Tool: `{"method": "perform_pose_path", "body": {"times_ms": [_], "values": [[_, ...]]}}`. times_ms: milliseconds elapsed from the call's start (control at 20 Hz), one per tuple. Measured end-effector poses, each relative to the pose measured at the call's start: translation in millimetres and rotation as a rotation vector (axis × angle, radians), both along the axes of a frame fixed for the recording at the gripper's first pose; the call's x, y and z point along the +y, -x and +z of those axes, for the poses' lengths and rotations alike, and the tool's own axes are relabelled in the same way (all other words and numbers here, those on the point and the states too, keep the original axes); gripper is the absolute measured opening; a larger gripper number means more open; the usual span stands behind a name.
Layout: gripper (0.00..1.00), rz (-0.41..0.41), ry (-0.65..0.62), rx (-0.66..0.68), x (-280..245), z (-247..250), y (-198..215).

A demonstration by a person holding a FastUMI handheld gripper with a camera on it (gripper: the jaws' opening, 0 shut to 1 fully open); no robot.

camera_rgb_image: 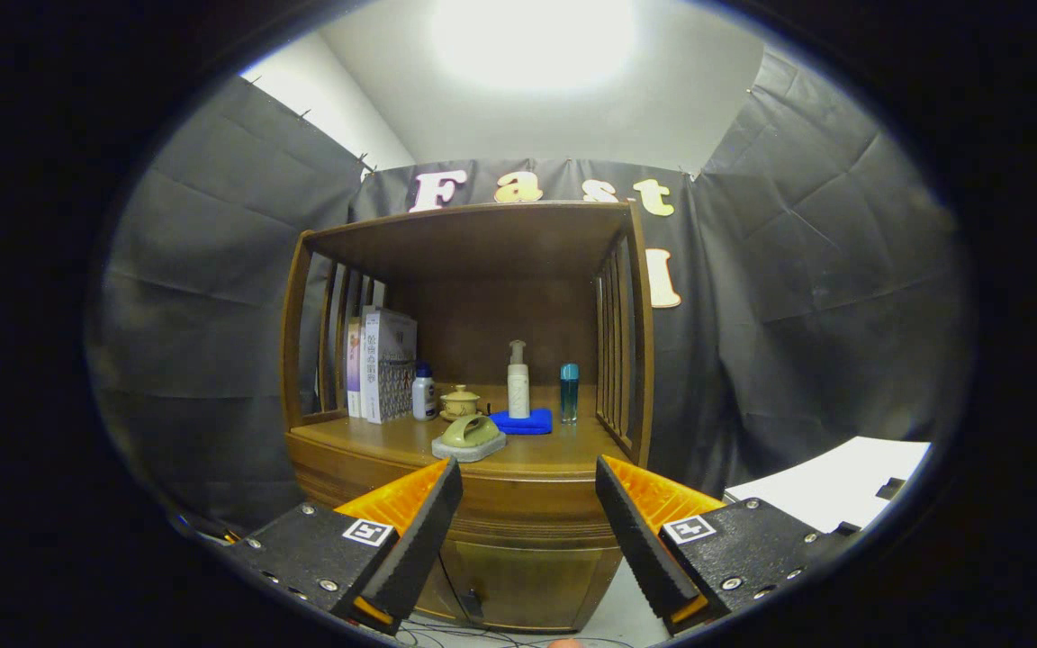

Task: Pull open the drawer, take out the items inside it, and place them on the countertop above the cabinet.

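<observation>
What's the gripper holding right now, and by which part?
Nothing. The gripper is open, its fingers spread apart with only air between them, well short of the cabinet ahead.

Bright ceiling light (pixel 532 40), black cloth walls (pixel 212 270)

Staged recording booth, not real home: black cloth walls (pixel 212 270) pinned up on all sides, bright ceiling light (pixel 532 36) overhead. Lone wooden cabinet (pixel 473 504) dressed home-style: books (pixel 381 364), lotion bottle (pixel 518 380), small teapot (pixel 460 401), blue cloth (pixel 523 421). Cables (pixel 482 634) loose on floor.
</observation>
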State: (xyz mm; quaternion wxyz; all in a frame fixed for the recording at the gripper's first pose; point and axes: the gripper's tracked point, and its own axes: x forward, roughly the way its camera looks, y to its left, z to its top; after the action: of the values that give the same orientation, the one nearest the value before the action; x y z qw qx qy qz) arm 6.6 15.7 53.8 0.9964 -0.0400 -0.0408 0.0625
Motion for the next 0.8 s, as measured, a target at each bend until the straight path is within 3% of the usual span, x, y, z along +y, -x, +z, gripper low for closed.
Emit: {"method": "perform_pose_path", "body": {"times_ms": [800], "values": [[0.93, -0.020, -0.049, 0.078, -10.0, -18.8, -12.7]]}}
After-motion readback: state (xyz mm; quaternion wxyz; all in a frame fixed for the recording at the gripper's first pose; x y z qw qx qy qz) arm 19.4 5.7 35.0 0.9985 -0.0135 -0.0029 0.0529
